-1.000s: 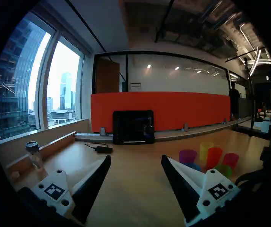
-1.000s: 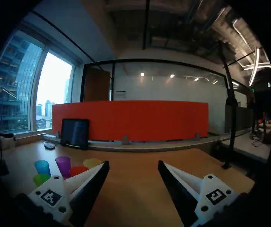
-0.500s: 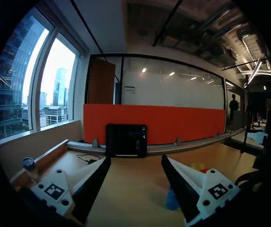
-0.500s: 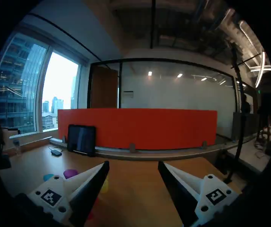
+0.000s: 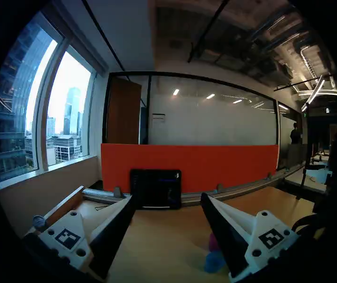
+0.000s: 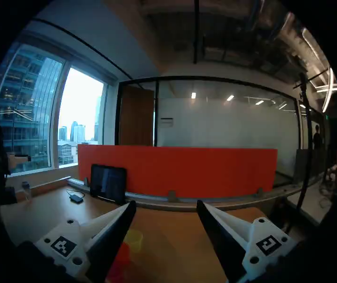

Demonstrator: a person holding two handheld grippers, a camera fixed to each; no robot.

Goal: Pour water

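My left gripper stands open over the wooden desk with nothing between its fingers. A blue cup and a purple cup peek out beside its right finger. The cap of a clear water bottle shows at the far left, behind the left finger. My right gripper is open and holds nothing. A yellow cup and a red cup sit low beside its left finger. The bottle stands far off at the left by the window ledge.
A black tablet leans against the orange partition at the back of the desk. A small black device with a cable lies near the tablet. Windows run along the left; a person stands far right.
Both views have tipped upward and moved closer to the desk. The cups have slid down in both views and are now partly hidden behind the fingers. Both grippers stay open.
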